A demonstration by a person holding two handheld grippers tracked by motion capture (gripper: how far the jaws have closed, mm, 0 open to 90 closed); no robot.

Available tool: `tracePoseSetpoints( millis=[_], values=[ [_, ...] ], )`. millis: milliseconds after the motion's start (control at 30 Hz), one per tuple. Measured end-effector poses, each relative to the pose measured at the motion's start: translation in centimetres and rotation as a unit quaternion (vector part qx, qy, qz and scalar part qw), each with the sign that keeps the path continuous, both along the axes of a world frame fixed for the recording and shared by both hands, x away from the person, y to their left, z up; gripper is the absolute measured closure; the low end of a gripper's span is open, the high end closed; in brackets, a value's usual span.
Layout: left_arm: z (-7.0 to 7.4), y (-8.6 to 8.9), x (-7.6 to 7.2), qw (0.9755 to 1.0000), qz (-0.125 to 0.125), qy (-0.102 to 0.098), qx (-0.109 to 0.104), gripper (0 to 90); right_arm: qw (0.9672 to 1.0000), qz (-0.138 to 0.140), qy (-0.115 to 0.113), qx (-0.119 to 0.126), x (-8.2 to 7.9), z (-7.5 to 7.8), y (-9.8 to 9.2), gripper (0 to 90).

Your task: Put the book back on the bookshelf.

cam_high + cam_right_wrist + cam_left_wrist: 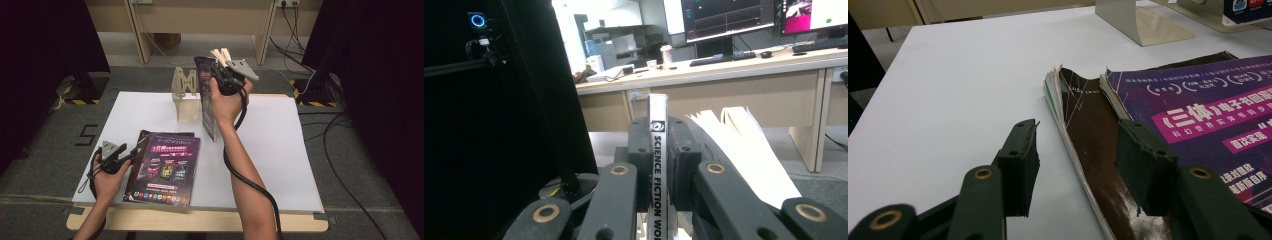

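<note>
While your left gripper (131, 153) rests with fingers released astride the stack (1088, 150) edge on the surface (280, 145), your right gripper (219, 75) has fingers clenched on one magazine (657, 165), upright just beside the bookend (186, 95). Two remain to shelve, I judge.

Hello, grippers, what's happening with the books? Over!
Right gripper shut on upright magazine beside bookend. Left gripper open at stacked magazines. Nothing in the way.

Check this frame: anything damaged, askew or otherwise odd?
Yes. The lower magazine in the flat stack has a curled, frayed top corner, and the top magazine lies offset on it. The upright magazine held by the right gripper has pages fanning open.
</note>
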State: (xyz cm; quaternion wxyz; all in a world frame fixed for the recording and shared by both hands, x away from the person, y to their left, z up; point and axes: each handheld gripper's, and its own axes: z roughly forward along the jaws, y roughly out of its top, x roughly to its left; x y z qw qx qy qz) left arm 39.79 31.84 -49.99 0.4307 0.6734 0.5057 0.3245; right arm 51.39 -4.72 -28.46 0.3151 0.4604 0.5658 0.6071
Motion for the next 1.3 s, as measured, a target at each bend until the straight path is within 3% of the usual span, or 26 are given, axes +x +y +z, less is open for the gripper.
tracePoseSetpoints(
  millis=[1300],
  values=[
    [0.0, 0.0, 0.0, 1.0, -0.002, 0.0, 0.001, 51.0, 0.9998, -0.019, -0.001, -0.01, 4.2, -0.5, 2.0, 83.6]
  ],
)
